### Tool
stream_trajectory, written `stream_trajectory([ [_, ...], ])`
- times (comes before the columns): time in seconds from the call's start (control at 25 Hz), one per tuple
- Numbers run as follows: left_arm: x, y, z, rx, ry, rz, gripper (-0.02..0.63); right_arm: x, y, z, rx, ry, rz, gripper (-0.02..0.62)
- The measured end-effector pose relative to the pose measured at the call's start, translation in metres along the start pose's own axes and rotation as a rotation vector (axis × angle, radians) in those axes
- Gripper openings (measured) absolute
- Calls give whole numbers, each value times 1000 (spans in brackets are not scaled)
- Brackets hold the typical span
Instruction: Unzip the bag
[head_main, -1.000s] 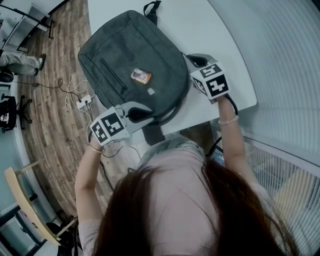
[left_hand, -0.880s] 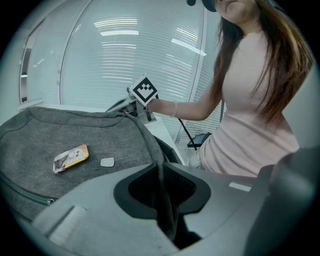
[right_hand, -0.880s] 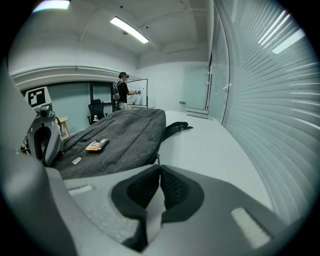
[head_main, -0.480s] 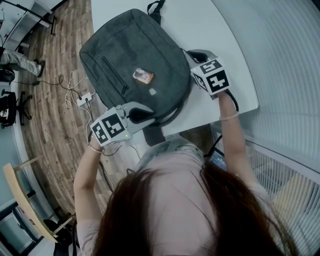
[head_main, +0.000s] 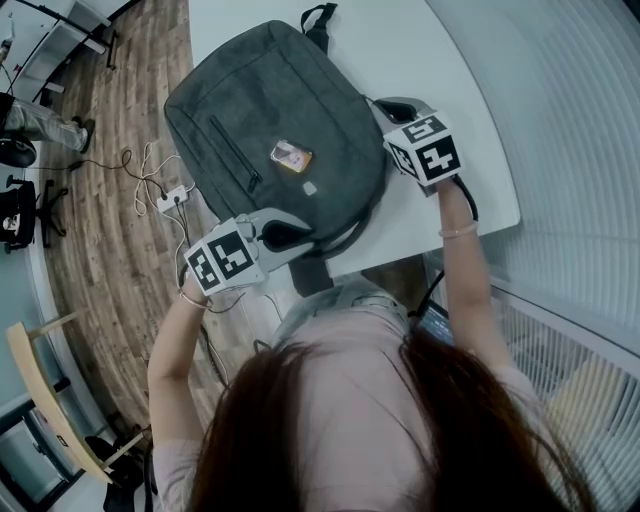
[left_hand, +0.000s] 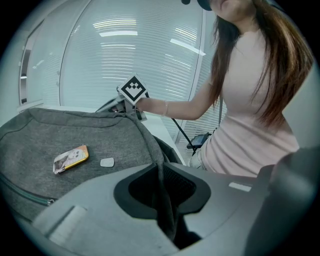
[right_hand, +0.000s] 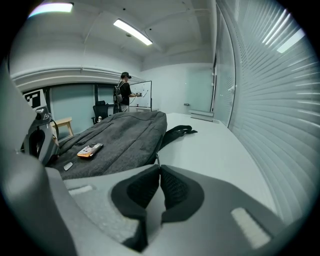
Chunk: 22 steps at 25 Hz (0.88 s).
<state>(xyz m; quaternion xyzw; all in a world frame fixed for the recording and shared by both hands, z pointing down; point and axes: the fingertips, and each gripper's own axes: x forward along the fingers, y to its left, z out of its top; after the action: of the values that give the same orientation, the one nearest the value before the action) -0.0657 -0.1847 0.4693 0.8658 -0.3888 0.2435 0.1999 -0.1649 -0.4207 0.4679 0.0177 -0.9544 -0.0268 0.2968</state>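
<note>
A grey backpack (head_main: 270, 130) lies flat on the white table (head_main: 450, 60), with an orange tag (head_main: 291, 155) on its front. My left gripper (head_main: 298, 234) is at the bag's near edge, shut on a fold of its grey fabric (left_hand: 162, 195). My right gripper (head_main: 385, 108) is at the bag's right side, shut on the small metal zip pull (right_hand: 157, 161) at the bag's seam. In the right gripper view the bag (right_hand: 120, 132) stretches away to the left, its black carry handle (right_hand: 180, 131) at the far end. The left gripper view shows the right gripper's marker cube (left_hand: 133, 90) beyond the bag (left_hand: 75, 132).
The table's near edge (head_main: 400, 245) runs just below the bag. A power strip and cables (head_main: 168, 200) lie on the wooden floor to the left. Window blinds (head_main: 580, 150) fill the right side. A person (right_hand: 123, 92) stands far off in the room.
The whole head view has shifted slightly to the right. Both grippers keep their hold at the same places on the bag.
</note>
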Motion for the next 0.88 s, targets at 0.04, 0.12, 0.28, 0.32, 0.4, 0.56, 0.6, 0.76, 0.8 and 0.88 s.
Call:
stream_trajectory([
  [0.04, 0, 0, 0, 0, 0, 0, 51, 1, 0, 1, 2, -3, 4, 11],
  [0.12, 0, -1, 1, 1, -1, 0, 50, 3, -2, 4, 6, -6, 7, 12],
  [0.28, 0, -1, 1, 4, -7, 3, 49, 10, -4, 8, -10, -5, 10, 14],
  [0.32, 0, -1, 1, 4, -8, 3, 49, 11, -5, 9, -14, -5, 12, 14],
  [0.4, 0, 0, 1, 5, -9, 2, 49, 14, -6, 10, -16, -6, 14, 14],
  [0.56, 0, 0, 0, 6, -12, 3, 49, 19, -8, 14, -15, -9, 21, 15],
  [0.6, 0, 0, 0, 6, -12, 3, 49, 20, -8, 16, -16, -9, 23, 15],
  [0.76, 0, 0, 0, 4, -12, 2, 49, 25, -9, 19, -32, -1, 29, 17],
  [0.8, 0, 1, 0, 4, -13, 2, 49, 26, -10, 20, -35, 0, 31, 17],
  [0.88, 0, 1, 0, 3, -13, 2, 49, 28, -11, 21, -32, 0, 31, 20],
])
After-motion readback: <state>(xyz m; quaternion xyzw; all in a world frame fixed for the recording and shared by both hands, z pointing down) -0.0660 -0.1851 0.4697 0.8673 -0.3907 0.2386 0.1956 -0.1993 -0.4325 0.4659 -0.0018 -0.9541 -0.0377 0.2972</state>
